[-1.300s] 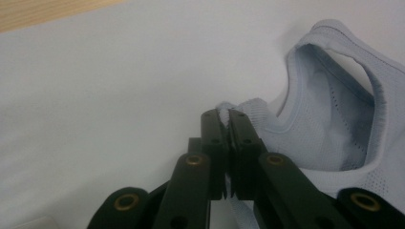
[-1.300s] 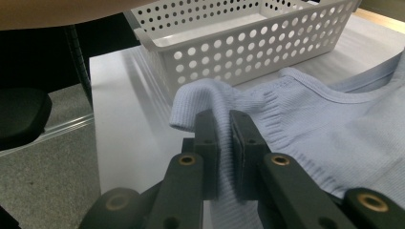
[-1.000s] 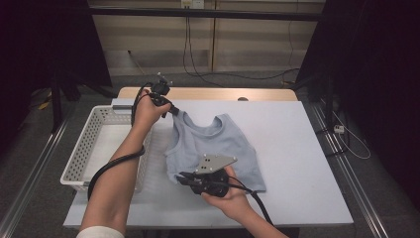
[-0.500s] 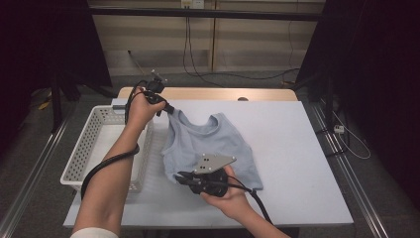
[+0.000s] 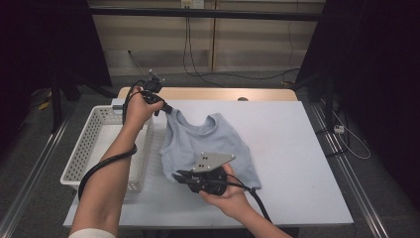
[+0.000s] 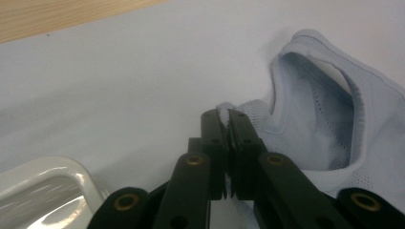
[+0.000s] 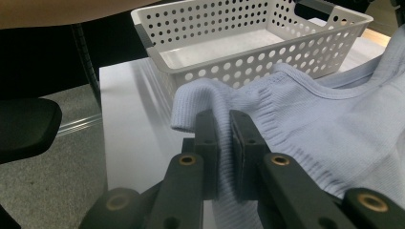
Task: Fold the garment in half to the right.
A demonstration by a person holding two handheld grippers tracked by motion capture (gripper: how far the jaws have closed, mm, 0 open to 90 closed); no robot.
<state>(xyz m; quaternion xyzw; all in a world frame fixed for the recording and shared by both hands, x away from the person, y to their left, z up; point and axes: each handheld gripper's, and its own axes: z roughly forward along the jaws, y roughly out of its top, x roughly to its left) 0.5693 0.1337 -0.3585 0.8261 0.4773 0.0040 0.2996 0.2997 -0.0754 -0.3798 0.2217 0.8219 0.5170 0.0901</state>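
Note:
A light blue sleeveless top (image 5: 208, 144) lies on the white table (image 5: 292, 148). My left gripper (image 5: 167, 110) is shut on a shoulder strap at the top's far left corner and holds it a little above the table. In the left gripper view the jaws (image 6: 228, 114) pinch the strap's mesh edge, and the top (image 6: 325, 124) gapes open to the right. My right gripper (image 5: 177, 176) is shut on the ribbed bottom hem at the near left corner. In the right gripper view the pads (image 7: 223, 117) clamp a folded bit of hem of the top (image 7: 325, 124).
A white perforated basket (image 5: 79, 158) stands at the table's left edge, beside the top; it also appears in the right gripper view (image 7: 248, 52) and the left gripper view (image 6: 47, 176). A wooden strip (image 5: 208, 93) runs behind the table. Dark curtains flank both sides.
My left hand has drawn the strap slightly to the left, stretching that corner of the top. The right hand and its hem have kept still.

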